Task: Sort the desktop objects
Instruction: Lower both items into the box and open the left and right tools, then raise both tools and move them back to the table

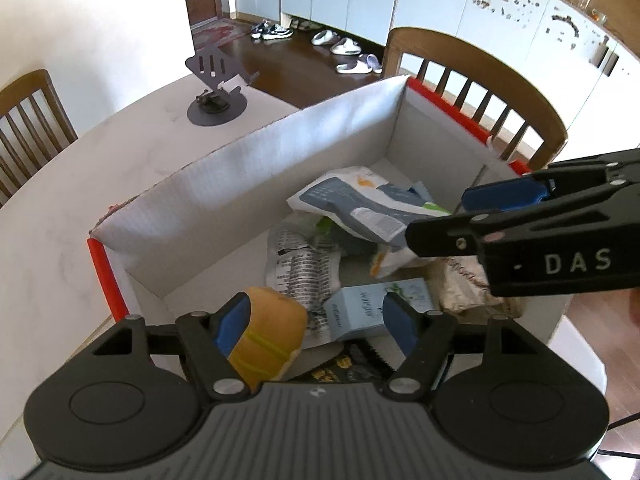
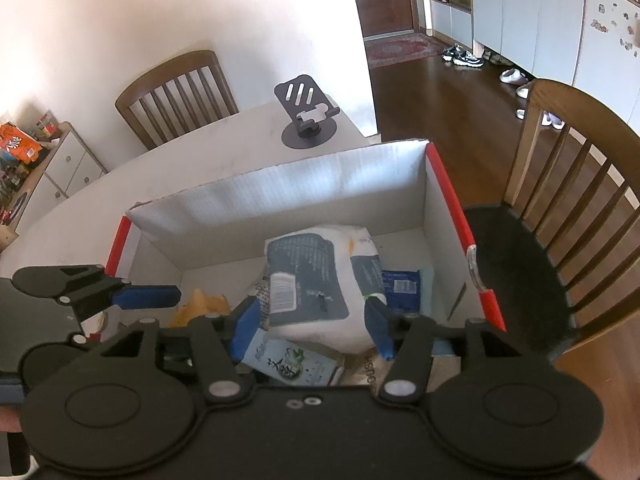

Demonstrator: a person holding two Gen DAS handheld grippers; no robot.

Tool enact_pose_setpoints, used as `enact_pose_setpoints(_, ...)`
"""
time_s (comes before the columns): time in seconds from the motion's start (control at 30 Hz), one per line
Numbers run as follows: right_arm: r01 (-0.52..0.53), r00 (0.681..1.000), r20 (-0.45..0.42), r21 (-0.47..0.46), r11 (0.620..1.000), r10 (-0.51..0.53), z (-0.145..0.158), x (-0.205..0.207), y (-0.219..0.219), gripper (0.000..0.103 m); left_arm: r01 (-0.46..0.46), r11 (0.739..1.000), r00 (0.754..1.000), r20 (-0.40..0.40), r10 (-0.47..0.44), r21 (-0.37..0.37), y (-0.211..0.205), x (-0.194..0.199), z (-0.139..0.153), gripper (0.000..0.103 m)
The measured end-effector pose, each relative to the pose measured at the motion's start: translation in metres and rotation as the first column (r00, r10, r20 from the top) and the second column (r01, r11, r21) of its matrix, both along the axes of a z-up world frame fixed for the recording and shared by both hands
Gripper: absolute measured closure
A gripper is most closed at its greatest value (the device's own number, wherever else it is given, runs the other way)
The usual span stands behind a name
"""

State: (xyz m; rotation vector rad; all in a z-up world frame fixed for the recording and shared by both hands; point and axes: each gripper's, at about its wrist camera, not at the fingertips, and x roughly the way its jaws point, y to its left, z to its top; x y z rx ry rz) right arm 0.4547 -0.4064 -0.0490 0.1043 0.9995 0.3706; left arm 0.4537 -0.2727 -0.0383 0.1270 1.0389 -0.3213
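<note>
The bench [image 2: 224,136] carries 1 open cardboard box [image 1: 256,168] with red edges; a phone stand [image 1: 216,92] sits well apart behind it. Both tools hover over the box, pointing steeply down into it.

Inside the box lie the sorted items in a loose pile. The largest is a white and grey pouch [image 2: 316,280], lying on top towards the right side. It looks soft and light; judged from its crumpled skin, it will deform under pressure, so take hold across a flat side, not at a corner. Beside it lies a small pale blue carton [image 1: 376,312], stiff and light, best gripped across its 2 narrow faces. A yellow bun-shaped toy [image 1: 268,332] lies at the near left; it appears spongy and should compress easily.

The left hand-held gripper [image 1: 316,320] is released: its left pad is at the toy, the right pad stands clear. The right hand-held gripper [image 2: 312,324] is also released, its jaws straddling the pouch without pressing on it.
</note>
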Motion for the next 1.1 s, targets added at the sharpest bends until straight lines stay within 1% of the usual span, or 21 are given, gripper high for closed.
enact_pose_setpoints(0.23, -0.012, 1.0, 0.023, 0.0, 1.0, 0.012, 0.01, -0.012, -0.002, 0.04, 0.001, 0.999, 1.0, 0.018, 0.0, -0.051, 0.001, -0.016, 0.014, 0.031)
enact_pose_setpoints(0.37, -0.024, 0.999, 0.038, 0.005, 1.0, 0.024, 0.017, -0.02, -0.001, 0.039, -0.002, 0.997, 1.0, 0.023, 0.003, -0.075, 0.003, -0.026, 0.02, 0.03)
enact_pose_setpoints(0.47, -0.036, 0.998, 0.048, 0.007, 0.999, 0.035, 0.022, -0.028, 0.0, 0.039, -0.013, 0.997, 1.0, 0.022, 0.014, -0.079, 0.006, -0.034, 0.023, 0.03)
enact_pose_setpoints(0.6, -0.041, 0.998, 0.055, 0.014, 0.999, 0.04, 0.029, -0.038, 0.002, 0.038, -0.011, 0.995, 0.999, 0.039, 0.015, -0.101, 0.011, -0.048, 0.03, 0.03)
enact_pose_setpoints(0.63, -0.042, 0.997, 0.06, 0.013, 0.999, 0.041, 0.031, -0.042, 0.003, 0.037, -0.007, 0.995, 0.999, 0.047, 0.012, -0.102, 0.012, -0.052, 0.032, 0.029)
enact_pose_setpoints(0.67, -0.043, 0.997, 0.065, 0.014, 0.999, 0.042, 0.033, -0.045, 0.004, 0.036, -0.004, 0.995, 0.999, 0.052, 0.01, -0.102, 0.012, -0.055, 0.034, 0.024)
enact_pose_setpoints(0.73, -0.045, 0.996, 0.073, 0.015, 0.999, 0.043, 0.036, -0.051, 0.005, 0.035, 0.001, 0.994, 0.998, 0.063, 0.005, -0.107, 0.016, -0.061, 0.037, 0.019)
enact_pose_setpoints(0.83, -0.038, 0.996, 0.085, 0.009, 0.999, 0.037, 0.041, -0.06, 0.008, 0.034, -0.005, 0.993, 0.996, 0.087, 0.015, -0.121, 0.022, -0.069, 0.042, 0.019)
enact_pose_setpoints(0.93, -0.035, 0.995, 0.095, 0.009, 0.999, 0.034, 0.045, -0.067, 0.011, 0.032, -0.003, 0.991, 0.994, 0.109, 0.017, -0.131, 0.028, -0.078, 0.047, 0.014)
enact_pose_setpoints(1.03, -0.03, 0.994, 0.105, 0.008, 1.0, 0.029, 0.049, -0.074, 0.015, 0.03, 0.003, 0.99, 0.992, 0.123, 0.015, -0.141, 0.034, -0.087, 0.05, 0.012)
enact_pose_setpoints(1.1, -0.03, 0.993, 0.112, 0.009, 1.0, 0.029, 0.052, -0.079, 0.017, 0.029, 0.007, 0.989, 0.991, 0.135, 0.013, -0.147, 0.038, -0.094, 0.052, 0.009)
